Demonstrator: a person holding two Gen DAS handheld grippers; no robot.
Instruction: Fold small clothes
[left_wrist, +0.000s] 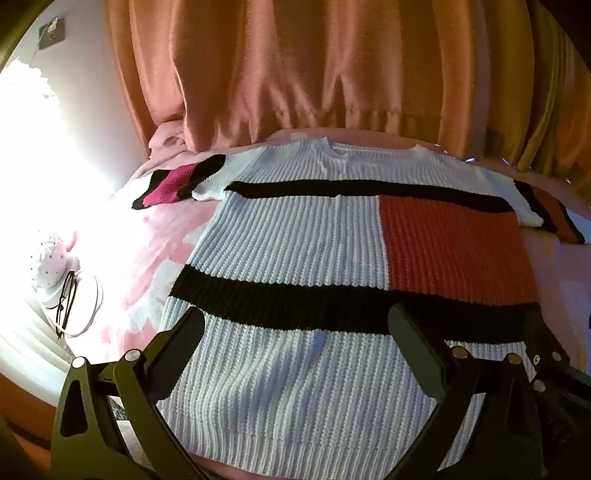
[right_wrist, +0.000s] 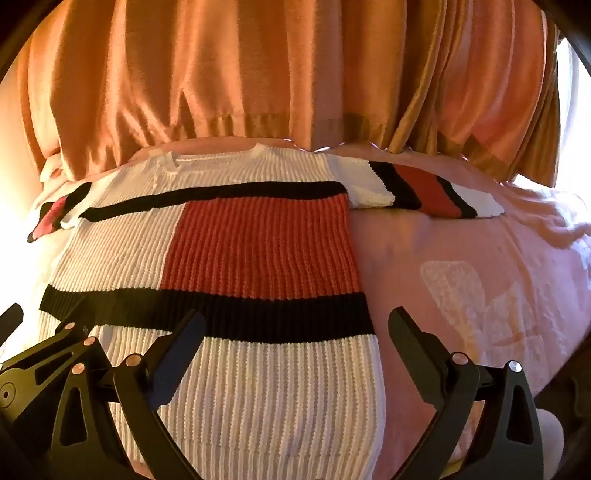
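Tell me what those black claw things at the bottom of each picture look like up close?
Both are matte black. The left claw has two flat, paddle-shaped fingers on angular arms with triangular cut-outs, joined by round silver pivot pins. The right claw is built the same, though its pins look coppery in the warm light. No cables, markings or sleeves show.

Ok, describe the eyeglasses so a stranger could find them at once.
Start at the pink bed where the striped knit sweater lies flat in front of the orange curtain. Look to the sweater's left, past the bed's edge, into the bright glare. The eyeglasses lie there beside a white dotted object; their thin dark frame is the only dark thing in that washed-out patch.
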